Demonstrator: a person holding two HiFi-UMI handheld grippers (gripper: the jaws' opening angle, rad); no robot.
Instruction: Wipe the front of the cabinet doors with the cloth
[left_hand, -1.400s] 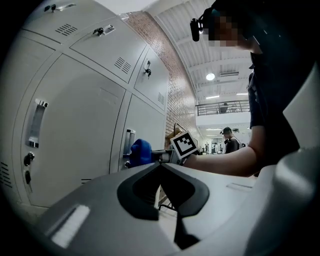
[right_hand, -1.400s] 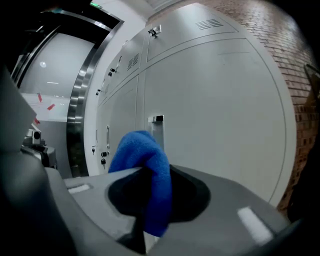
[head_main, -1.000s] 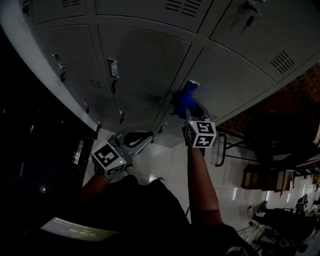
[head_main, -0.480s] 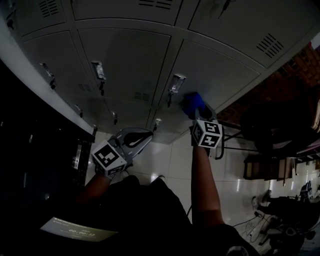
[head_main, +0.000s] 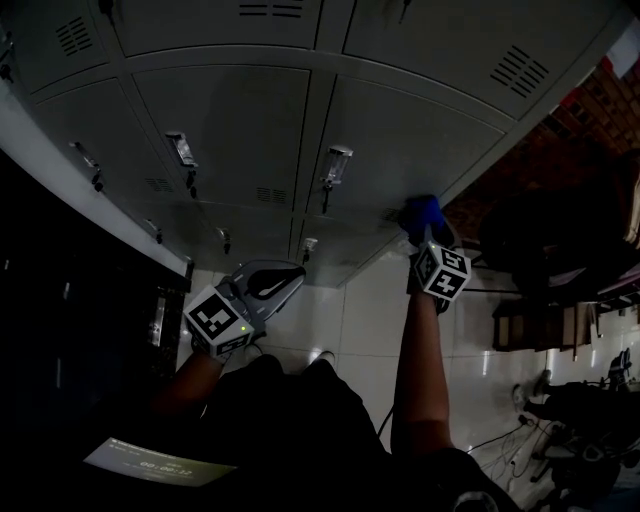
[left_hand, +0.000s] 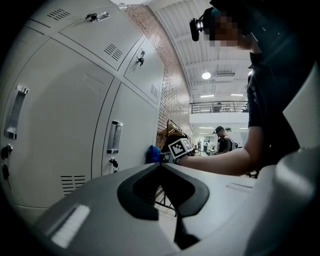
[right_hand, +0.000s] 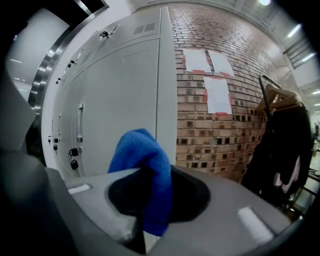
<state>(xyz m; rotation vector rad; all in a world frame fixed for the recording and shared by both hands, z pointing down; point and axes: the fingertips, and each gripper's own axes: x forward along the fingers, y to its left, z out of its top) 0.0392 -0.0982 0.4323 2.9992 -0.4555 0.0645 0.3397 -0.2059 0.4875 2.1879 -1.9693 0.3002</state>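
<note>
Right gripper pinches blue cloth at right edge of cabinet door; left gripper jaws together, empty, held clear of doors.

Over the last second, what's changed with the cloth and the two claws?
The right claw, clamped on the blue cloth, slid rightward across the cabinet door, from its handle to its edge near the brick wall. The left claw stayed low, shut and empty.
</note>
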